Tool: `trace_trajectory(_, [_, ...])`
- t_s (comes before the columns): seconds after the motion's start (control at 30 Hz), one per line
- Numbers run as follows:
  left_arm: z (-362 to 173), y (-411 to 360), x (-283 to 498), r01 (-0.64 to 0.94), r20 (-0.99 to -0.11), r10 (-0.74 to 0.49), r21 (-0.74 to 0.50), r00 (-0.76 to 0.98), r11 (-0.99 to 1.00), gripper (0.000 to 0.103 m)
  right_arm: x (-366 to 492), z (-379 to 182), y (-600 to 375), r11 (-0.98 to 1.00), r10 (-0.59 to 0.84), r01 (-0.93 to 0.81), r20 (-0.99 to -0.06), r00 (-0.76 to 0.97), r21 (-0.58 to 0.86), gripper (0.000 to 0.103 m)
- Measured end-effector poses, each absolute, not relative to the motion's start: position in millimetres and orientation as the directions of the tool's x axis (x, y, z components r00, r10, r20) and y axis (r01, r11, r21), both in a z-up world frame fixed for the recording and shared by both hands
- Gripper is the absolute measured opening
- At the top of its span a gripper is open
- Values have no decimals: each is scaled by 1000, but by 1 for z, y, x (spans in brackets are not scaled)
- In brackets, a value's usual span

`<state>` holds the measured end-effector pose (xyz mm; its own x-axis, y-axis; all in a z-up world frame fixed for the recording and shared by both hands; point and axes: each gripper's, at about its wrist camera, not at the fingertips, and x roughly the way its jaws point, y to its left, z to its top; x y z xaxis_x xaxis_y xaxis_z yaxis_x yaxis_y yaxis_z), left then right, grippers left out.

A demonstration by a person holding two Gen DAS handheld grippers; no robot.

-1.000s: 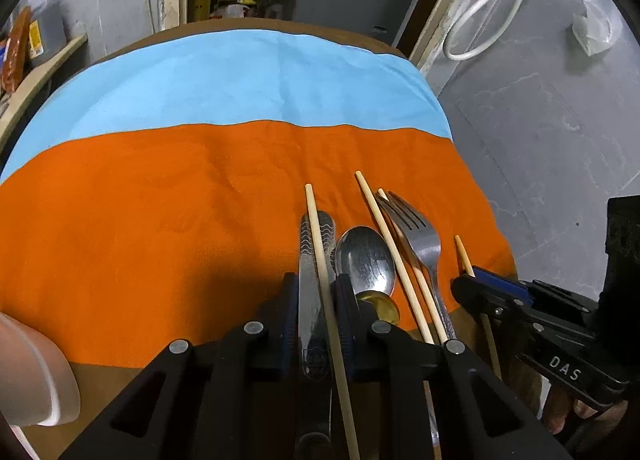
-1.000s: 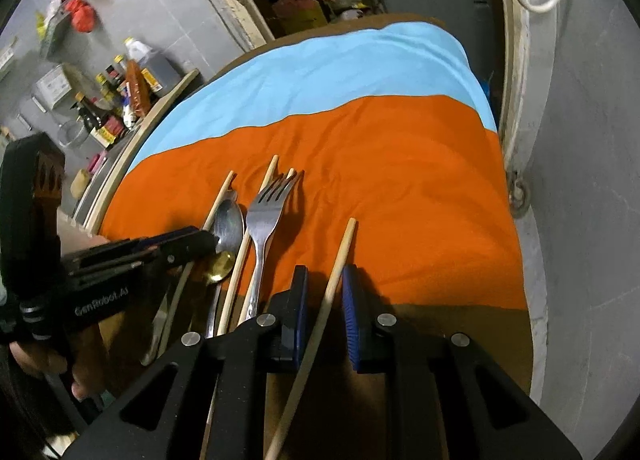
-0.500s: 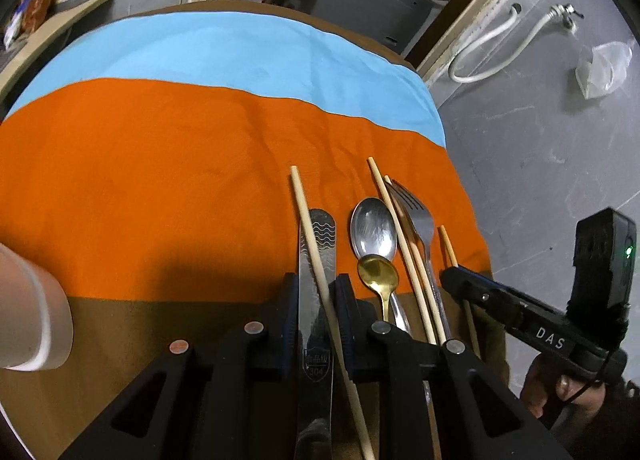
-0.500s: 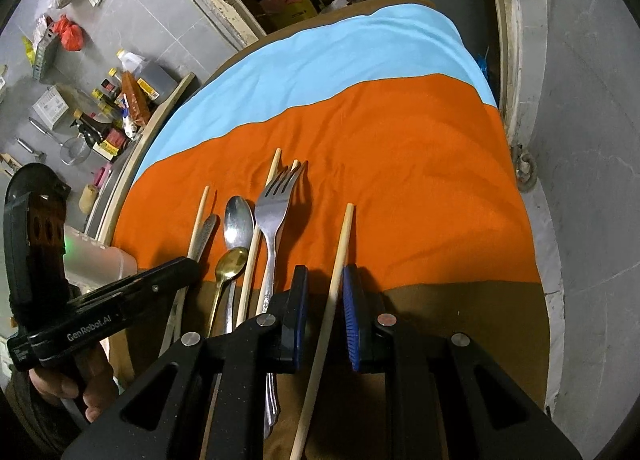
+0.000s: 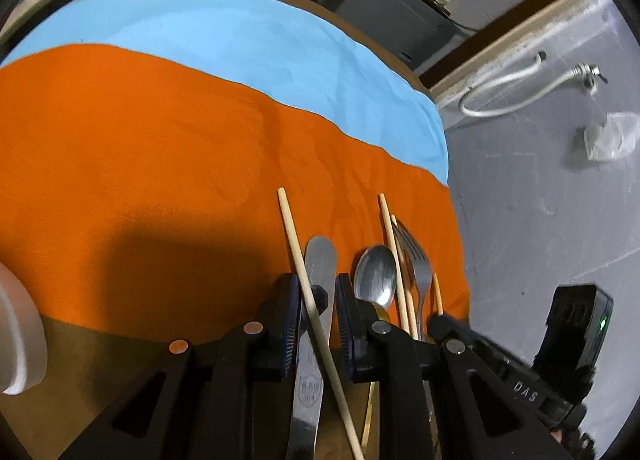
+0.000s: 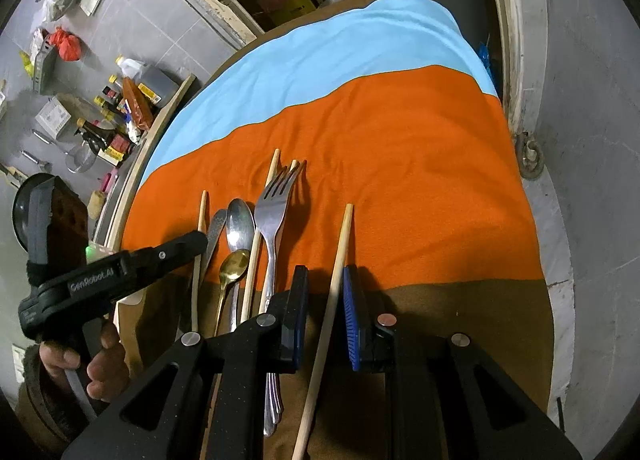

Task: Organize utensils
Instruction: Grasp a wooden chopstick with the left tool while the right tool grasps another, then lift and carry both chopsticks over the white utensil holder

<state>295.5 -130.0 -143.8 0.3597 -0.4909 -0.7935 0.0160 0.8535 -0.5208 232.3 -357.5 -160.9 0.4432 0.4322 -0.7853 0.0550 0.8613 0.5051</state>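
Note:
Utensils lie side by side on the orange cloth (image 6: 400,163): a steel knife (image 5: 318,288), a chopstick (image 5: 298,252) crossing it, a silver spoon (image 5: 376,276), a small gold spoon (image 6: 234,266), a pair of chopsticks (image 6: 262,211) under a fork (image 6: 274,207), and a lone chopstick (image 6: 340,256) on the right. My left gripper (image 5: 316,300) is open, its fingers either side of the knife and crossing chopstick. My right gripper (image 6: 324,296) is open, its fingers either side of the lone chopstick. Each gripper shows in the other's view, the left one (image 6: 120,268), the right one (image 5: 500,356).
A light blue cloth (image 5: 224,35) covers the far half of the round brown table (image 6: 460,300). A white cup (image 5: 18,336) stands at the left near edge. Bottles (image 6: 120,107) and clutter sit on the floor to the left. The table edge drops off on the right.
Both grippers have pulled back toward the near edge and tilted. The chopsticks between their fingers stay on the cloth, and the jaws look slightly wider.

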Motion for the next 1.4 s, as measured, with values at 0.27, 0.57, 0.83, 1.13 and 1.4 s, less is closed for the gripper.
trace_trajectory(0.27, [-149,-128,303,-27,-796,-488,-531,357,847,6,242,-161,-348,894,379,69,-827,415,444,9])
trace_trajectory(0.57, [-118,-119,272,50,-745,-472,-512,472,858,5,226,-134,-349,881,347,90,-762,546,465,4])
trace_trajectory(0.83, [-62,-111,232,165,-633,-482,-493,606,854,5,189,-83,-335,829,377,-25,-526,762,559,4])
trace_trajectory(1.13, [1,-57,216,241,-526,-469,-444,709,863,5,179,-17,-276,848,364,-150,-354,861,508,4])
trace_trajectory(1.4, [48,37,210,225,-431,-422,-437,797,871,5,194,31,-204,793,446,-256,-242,862,553,4])
